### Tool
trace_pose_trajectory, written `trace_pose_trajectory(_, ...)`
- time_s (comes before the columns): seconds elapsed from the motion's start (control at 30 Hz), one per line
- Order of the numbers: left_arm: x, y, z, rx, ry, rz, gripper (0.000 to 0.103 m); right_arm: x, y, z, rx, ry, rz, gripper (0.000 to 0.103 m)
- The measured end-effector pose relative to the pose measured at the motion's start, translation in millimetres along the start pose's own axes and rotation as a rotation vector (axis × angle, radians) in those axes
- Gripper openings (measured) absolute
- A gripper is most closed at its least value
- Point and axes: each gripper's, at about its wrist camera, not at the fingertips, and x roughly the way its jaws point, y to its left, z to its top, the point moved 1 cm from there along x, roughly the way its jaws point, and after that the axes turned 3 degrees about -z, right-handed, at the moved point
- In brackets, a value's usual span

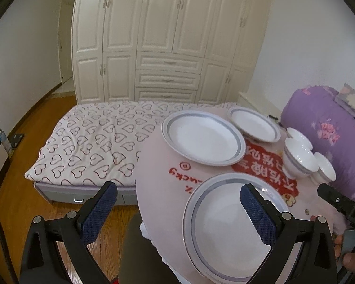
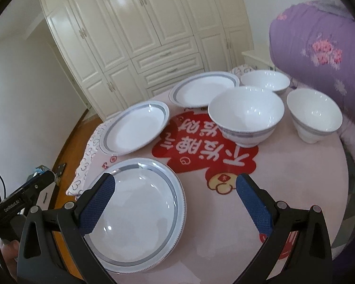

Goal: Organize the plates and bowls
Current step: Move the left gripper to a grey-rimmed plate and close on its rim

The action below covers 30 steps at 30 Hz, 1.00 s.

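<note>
While both the left gripper (image 1: 178,210) and right gripper (image 2: 175,203) hang wide open and empty above the near plate (image 2: 139,215), two more plates (image 2: 135,127) sit farther left and three bowls (image 2: 246,113) cluster far right on the pink cloth (image 2: 224,236).

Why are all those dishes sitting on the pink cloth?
A person holds a gripper in each hand to tidy them up. The left gripper and right gripper are both open and holding nothing. Three plates, the nearest plate in front, and three bowls are spread over the pink cloth, not stacked yet.
</note>
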Motion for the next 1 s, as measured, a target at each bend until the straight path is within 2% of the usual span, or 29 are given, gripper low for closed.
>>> trace_pose_trajectory(0.27,-16.6,-1.1,4.2,0.003,-0.039,0.005,0.102,-20.6,5.9,13.6,-0.022,-0.067,0.001,0.103)
trace_pose_trajectory(0.47,-11.7,10.8,17.0,-0.007,-0.044,0.017,0.102,-22.3,12.0,25.9,-0.046,-0.086,0.013,0.103)
trace_pose_trajectory(0.67,14.5,24.1,40.8,-0.005,-0.037,0.061,0.102,-1.6,26.0,42.6,-0.092,-0.066,0.031,0.103)
trace_pose_trajectory(1.0,64.5,23.0,78.0,-0.009,-0.021,0.065,0.102,44.8,53.4,73.4,-0.131,-0.021,0.053,0.103)
